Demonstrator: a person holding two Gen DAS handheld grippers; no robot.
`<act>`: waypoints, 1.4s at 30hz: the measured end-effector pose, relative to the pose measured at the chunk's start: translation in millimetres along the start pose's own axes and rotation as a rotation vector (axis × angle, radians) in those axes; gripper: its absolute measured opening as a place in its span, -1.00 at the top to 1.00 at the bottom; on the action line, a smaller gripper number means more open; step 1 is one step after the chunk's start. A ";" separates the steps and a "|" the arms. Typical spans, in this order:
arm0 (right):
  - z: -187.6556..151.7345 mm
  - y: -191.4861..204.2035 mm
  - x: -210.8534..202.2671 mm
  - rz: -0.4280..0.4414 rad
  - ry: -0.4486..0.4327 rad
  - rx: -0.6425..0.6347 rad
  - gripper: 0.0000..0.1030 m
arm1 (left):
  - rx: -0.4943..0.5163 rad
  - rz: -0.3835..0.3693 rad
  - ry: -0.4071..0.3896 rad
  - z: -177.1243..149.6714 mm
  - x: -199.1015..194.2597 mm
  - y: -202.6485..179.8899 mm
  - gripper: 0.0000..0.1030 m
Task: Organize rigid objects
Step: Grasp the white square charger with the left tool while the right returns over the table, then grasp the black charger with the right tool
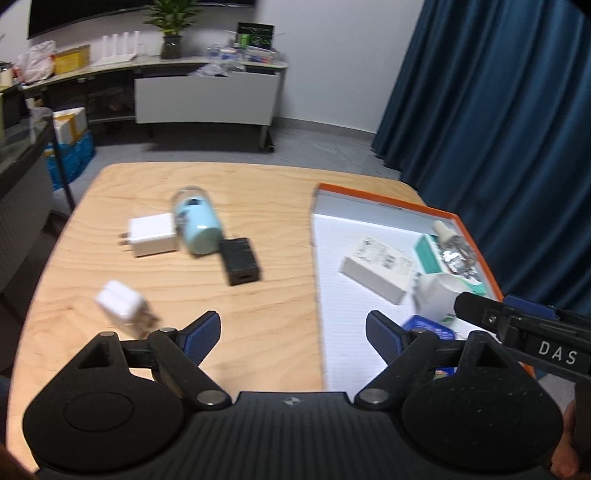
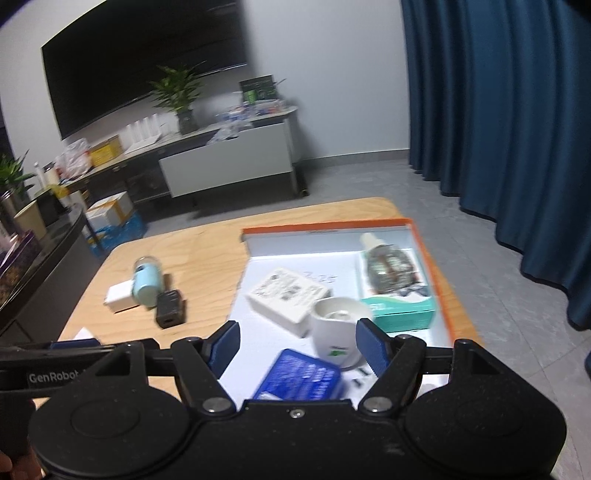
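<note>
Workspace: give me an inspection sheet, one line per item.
Surface: light wooden table, rounded corners.
Job's things, loose on the wood: two white chargers, light blue bottle lying on its side, black adapter.
Job's things, in the orange-rimmed tray: white box, white cup, teal box with a clear bottle on top, blue pack.
Clutter: nothing seen on the table beyond these.
Grippers: left gripper open over the table edge, nothing between the pads; right gripper open over the tray, pads beside the cup, not pressing.
Cables: nothing seen.
Surroundings: blue curtain, potted plant, low cabinet, dark screen.
</note>
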State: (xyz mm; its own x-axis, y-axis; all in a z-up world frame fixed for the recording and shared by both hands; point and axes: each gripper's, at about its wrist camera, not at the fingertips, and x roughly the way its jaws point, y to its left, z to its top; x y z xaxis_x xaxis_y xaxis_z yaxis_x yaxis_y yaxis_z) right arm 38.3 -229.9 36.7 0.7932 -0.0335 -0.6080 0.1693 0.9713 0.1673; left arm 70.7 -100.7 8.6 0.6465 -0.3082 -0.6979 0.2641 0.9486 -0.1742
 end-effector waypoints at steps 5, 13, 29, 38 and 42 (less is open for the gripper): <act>-1.4 19.2 5.9 0.035 0.017 -0.033 -0.61 | -0.039 0.044 -0.004 -4.0 -5.3 26.9 -0.72; -5.5 43.4 13.3 0.079 0.038 -0.074 -0.61 | -0.060 0.099 -0.013 -11.8 -7.3 61.2 -0.77; -14.6 54.0 31.5 0.083 0.085 -0.090 -0.61 | 0.050 0.148 -0.051 -18.6 40.8 106.7 -0.95; -12.2 64.2 48.7 0.095 0.104 -0.097 -0.61 | 0.119 0.093 -0.091 -21.5 49.2 106.2 -0.17; -9.9 74.6 60.0 0.112 0.113 -0.121 -0.61 | 0.086 0.084 -0.092 -21.2 47.3 109.7 -0.16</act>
State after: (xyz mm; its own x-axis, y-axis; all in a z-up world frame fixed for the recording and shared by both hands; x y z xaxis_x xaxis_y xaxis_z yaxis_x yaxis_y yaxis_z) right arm 92.7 -157.2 5.1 0.7311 0.0962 -0.6754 0.0071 0.9889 0.1485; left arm 115.1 -9.8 -58.2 0.7310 -0.2373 -0.6398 0.2646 0.9628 -0.0548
